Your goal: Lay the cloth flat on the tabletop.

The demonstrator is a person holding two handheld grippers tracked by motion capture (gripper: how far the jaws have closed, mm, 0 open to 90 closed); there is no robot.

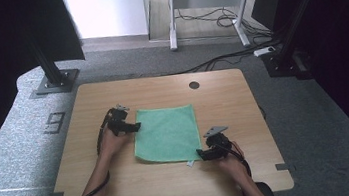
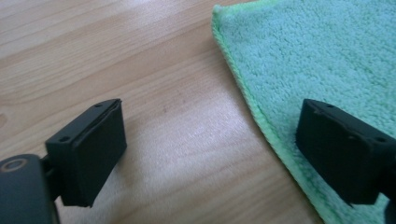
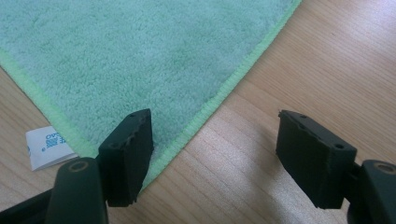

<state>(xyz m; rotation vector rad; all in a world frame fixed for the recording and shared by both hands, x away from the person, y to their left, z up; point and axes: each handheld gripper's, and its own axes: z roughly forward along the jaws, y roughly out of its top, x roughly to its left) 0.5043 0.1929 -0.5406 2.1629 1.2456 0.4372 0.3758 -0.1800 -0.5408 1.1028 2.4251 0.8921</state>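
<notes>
The green cloth [image 1: 167, 134] lies flat mid-table [image 1: 223, 97], soft and light. I hold my left gripper [image 2: 210, 154] and right gripper [image 3: 215, 158] released, astride its edges; I'd pinch the hems there.

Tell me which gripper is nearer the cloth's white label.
Right. The right gripper sits at the green cloth's near corner beside the label; the left gripper is at the far-left edge.

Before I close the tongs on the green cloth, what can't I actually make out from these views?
- Label print: too small, part under the cloth hem, right gripper view.
- Whether the left tongs touch the cloth: pad covers the hem.
- Whether the right tongs touch the corner: their pad covers it.
- Cloth's far side: cut off in both gripper views.
</notes>
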